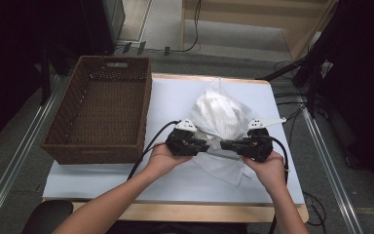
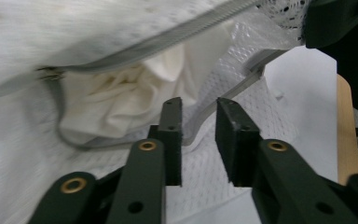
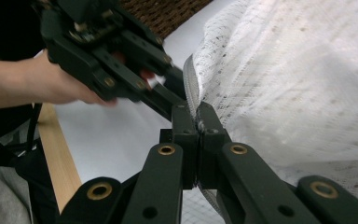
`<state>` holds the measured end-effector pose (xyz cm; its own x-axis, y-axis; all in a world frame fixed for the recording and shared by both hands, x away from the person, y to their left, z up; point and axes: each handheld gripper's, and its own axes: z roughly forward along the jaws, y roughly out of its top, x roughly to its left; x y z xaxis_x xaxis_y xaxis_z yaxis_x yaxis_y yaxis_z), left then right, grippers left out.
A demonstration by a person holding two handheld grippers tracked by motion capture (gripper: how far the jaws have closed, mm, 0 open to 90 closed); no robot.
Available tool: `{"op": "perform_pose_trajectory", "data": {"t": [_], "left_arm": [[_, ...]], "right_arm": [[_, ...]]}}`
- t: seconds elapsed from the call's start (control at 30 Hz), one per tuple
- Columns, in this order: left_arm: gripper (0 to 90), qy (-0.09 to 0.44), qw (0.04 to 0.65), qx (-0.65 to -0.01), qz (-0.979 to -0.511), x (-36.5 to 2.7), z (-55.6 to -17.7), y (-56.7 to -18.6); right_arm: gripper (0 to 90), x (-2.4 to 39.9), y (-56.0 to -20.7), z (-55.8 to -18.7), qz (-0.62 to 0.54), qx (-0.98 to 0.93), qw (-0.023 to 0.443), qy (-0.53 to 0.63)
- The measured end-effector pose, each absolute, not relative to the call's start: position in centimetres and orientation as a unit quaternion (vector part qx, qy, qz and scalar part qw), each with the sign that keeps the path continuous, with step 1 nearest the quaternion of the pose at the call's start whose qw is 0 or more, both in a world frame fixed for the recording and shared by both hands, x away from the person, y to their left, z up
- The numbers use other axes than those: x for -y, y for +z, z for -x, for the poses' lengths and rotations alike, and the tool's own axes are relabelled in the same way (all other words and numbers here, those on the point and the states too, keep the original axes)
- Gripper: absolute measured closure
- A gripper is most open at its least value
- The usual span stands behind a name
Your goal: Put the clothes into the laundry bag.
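- A white mesh laundry bag [image 1: 219, 122] is seen at the centre of the high view, lying on a pale sheet [image 1: 175, 97] that covers the wooden table [image 1: 195, 212].
- A brown woven basket [image 1: 97, 146] is seen at the left of that view, just beside the bag and apart from it.
- The left gripper [image 1: 205, 145] is held just left of centre, at the bag's near edge; in the left gripper view its jaws are seen parted by a narrow gap, with the grey zipper tape [image 2: 223, 100] running between them.
- A cream cloth [image 2: 121, 93] is shown inside the bag's open mouth, at the centre left of the left gripper view.
- The right gripper [image 1: 224, 144] is held just right of centre, facing the left one; in the right gripper view [image 3: 198, 122] its jaws are seen clamped on the bag's zipper edge.
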<state>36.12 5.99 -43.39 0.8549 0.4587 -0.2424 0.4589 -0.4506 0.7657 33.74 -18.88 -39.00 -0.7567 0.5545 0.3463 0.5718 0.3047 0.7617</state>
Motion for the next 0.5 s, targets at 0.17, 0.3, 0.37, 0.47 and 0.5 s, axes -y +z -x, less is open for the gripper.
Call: {"op": "perform_pose_trajectory", "data": {"t": [0.17,0.3,0.37,0.47,0.5], "left_arm": [[78.9,0.005,0.453,-0.265,-0.851,-4.1,-36.6,-44.9],[78.9,0.028,0.453,-0.273,-0.848,-2.9,-37.4,-45.9],[78.9,0.047,0.449,-0.276,-0.849,-2.1,-37.9,-46.3],[79.1,0.055,0.453,-0.302,-0.837,-1.6,-38.7,-46.5],[79.2,0.056,0.455,-0.312,-0.833,-1.5,-39.0,-46.5]], "right_arm": [[90.0,18.5,-38.8,-33.5,0.341,0.809,0.011,-0.478],[90.0,18.5,-38.8,-33.3,0.335,0.811,0.014,-0.479],[90.0,18.4,-38.9,-33.2,0.33,0.813,0.016,-0.48],[90.0,18.3,-38.9,-33.1,0.325,0.815,0.017,-0.48],[90.0,18.2,-38.9,-33.1,0.326,0.814,0.016,-0.48]]}}
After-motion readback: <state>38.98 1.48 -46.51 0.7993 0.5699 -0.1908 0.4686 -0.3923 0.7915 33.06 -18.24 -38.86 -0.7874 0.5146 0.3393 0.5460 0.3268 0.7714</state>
